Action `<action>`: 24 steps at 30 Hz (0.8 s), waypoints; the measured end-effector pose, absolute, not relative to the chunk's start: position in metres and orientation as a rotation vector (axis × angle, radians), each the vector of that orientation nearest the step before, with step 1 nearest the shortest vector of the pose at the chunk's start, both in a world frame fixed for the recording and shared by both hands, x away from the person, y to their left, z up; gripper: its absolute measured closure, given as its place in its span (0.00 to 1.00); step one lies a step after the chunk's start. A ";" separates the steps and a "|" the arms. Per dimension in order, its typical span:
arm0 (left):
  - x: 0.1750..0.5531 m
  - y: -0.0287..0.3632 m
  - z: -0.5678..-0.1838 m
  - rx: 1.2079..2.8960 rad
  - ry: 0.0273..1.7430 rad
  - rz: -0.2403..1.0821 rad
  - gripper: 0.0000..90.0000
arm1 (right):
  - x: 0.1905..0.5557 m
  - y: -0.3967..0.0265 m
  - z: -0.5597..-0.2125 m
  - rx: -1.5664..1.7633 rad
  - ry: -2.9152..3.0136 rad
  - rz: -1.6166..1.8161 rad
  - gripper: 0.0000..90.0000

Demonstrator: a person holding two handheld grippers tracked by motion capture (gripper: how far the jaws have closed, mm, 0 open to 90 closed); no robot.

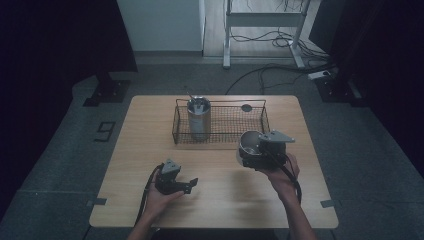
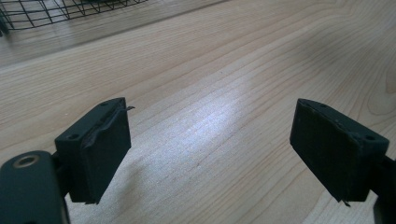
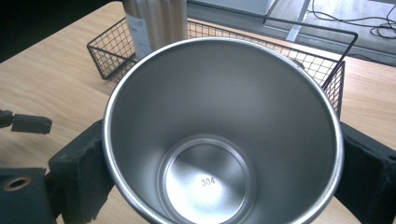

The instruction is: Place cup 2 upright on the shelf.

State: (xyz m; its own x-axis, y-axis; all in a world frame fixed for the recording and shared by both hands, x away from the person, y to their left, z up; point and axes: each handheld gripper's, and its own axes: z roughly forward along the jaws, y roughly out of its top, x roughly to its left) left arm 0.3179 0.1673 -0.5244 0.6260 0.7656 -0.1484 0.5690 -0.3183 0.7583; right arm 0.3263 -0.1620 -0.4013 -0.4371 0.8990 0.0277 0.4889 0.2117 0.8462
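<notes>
Steel cup point(image 3: 223, 135) gripped by right gripper point(image 1: 256, 150) fingers, "304" inside, left gripper point(image 2: 210, 149) fingers apart, empty.

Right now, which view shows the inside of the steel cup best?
The right gripper view: the steel cup sits between the right gripper pads, its mouth facing the camera, down to the stamped base. The high view shows the cup small and tilted near the wire basket. The left gripper view looks at bare table.

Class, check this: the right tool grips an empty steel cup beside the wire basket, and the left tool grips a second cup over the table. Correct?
Not quite. The left tool grips nothing; the left gripper view shows bare table between its jaws. The right tool does grip the empty steel cup beside the wire basket.
</notes>
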 end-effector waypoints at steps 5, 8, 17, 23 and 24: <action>0.316 0.168 -0.522 2.026 1.035 0.313 0.14 | 0.331 -0.159 -0.398 1.287 2.015 1.138 0.08; 0.315 0.168 -0.522 2.026 1.036 0.316 0.14 | 0.334 -0.156 -0.395 1.283 2.014 1.141 0.08; 0.312 0.174 -0.523 2.030 1.051 0.329 0.14 | 0.345 -0.148 -0.391 1.260 2.027 1.157 0.08; 0.309 0.179 -0.523 2.024 1.065 0.343 0.15 | 0.355 -0.146 -0.388 1.253 2.034 1.174 0.08; 0.309 0.179 -0.523 2.023 1.065 0.342 0.15 | 0.359 -0.145 -0.387 1.249 2.036 1.172 0.08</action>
